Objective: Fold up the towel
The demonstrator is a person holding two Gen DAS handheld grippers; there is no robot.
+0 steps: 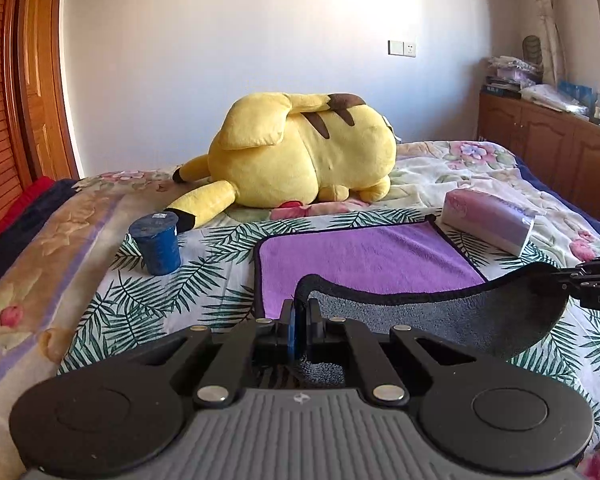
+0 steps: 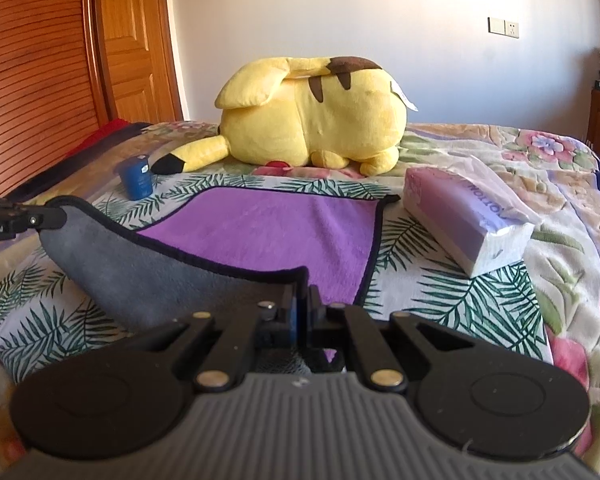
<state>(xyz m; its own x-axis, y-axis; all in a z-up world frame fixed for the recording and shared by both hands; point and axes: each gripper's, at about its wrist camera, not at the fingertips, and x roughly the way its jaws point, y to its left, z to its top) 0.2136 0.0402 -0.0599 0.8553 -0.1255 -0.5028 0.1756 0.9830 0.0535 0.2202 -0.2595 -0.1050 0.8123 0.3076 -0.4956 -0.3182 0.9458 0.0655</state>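
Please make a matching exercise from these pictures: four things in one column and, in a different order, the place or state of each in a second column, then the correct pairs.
Things:
1. towel
2. blue cup
3. tissue pack
4. yellow plush toy

Places or states:
A. lies at the far side of the bed, near the wall
B. stands left of the towel
C. near edge lifted, gripped by left tongs and right tongs
D. lies right of the towel

Pairs: 1-C, 2-B, 3-D, 4-A
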